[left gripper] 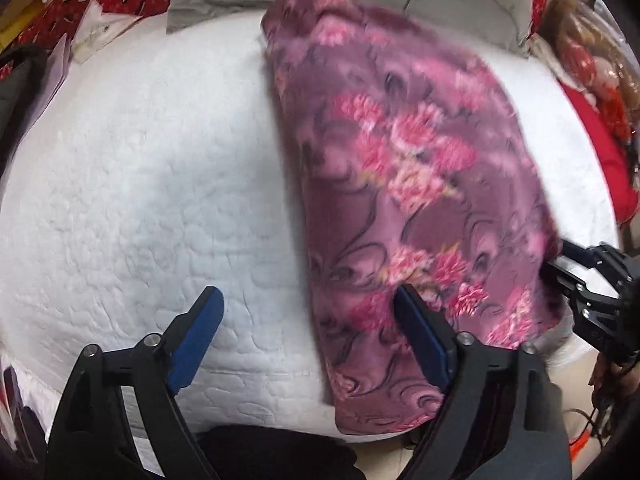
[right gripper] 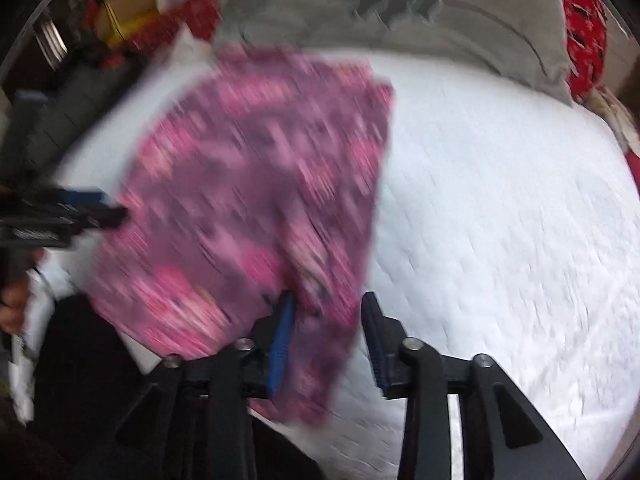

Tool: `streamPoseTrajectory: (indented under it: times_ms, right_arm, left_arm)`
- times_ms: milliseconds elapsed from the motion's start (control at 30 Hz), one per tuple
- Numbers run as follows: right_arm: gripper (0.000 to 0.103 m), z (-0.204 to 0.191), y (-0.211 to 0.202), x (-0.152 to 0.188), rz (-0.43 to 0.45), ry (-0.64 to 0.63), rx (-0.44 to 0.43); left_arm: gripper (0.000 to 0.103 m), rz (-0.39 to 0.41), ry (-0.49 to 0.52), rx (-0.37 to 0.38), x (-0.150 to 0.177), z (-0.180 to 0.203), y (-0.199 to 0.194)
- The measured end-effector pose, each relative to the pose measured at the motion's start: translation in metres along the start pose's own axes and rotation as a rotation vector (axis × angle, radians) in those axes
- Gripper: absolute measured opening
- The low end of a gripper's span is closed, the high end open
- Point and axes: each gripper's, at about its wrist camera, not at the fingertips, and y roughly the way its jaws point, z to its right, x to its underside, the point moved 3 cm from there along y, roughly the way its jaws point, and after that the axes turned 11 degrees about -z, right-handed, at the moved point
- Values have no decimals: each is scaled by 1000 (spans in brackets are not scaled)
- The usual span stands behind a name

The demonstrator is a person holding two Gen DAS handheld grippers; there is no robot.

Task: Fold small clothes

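Cloth is lying folded on the white quilt; left gripper is gaping wide, holding nothing, right gripper is part-open straddling the near hem, probably to regrip.

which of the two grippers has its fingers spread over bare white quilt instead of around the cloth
The left gripper. Its jaws gape wide over the white quilt, only its right finger against the purple floral cloth. The right gripper has the cloth's edge between its fingers.
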Motion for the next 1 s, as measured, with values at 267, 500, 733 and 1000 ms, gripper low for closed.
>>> streamPoseTrajectory:
  times_ms: [267,500,733,1000]
  right_arm:
    - [56,5,-9,23,56,79,29]
    - [62,4,-4,26,66,117,36]
    - [62,6,-12,21,66,153,38]
    - [69,12,0,16,43,191,-14]
  left_arm:
    - [102,-30,-57,19,12,-8,8]
    - [103,-31,-74,37,19,-15,8]
    - [103,-31,-60,32,14,-14,11]
    - [103,-30,-55,32,11,-13,13]
